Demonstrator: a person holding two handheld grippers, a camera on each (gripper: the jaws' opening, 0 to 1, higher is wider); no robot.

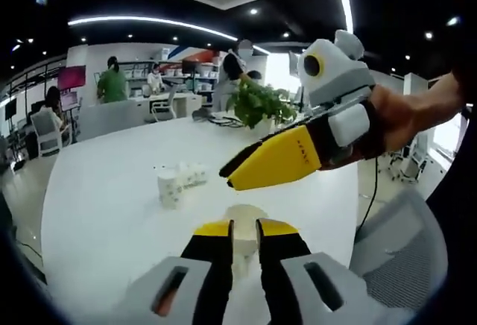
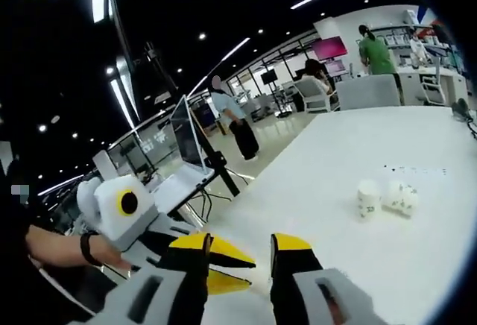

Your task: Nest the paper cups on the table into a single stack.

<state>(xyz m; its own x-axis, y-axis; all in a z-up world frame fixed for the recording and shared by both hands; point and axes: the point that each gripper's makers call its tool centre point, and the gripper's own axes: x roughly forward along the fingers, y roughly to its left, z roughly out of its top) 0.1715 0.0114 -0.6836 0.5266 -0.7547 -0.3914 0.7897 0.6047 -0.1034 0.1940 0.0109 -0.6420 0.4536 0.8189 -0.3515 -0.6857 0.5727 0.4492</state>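
In the left gripper view, the left gripper (image 1: 244, 228) has its jaws closed on a white paper cup (image 1: 244, 217) at the near edge of the white table (image 1: 104, 213), while the right gripper (image 1: 237, 172) hovers just above with its yellow jaws nearly together and empty, and two more cups (image 1: 179, 182) wait farther off to the left. In the right gripper view, the right gripper (image 2: 238, 247) shows jaws apart with nothing between them, the left gripper (image 2: 231, 265) lies near and left, and the two cups (image 2: 384, 197) sit far right, one upright and one seemingly tipped. These cups look light and thin-walled, easily crushed, so I would pinch gently across the wall near the stiffer rim.
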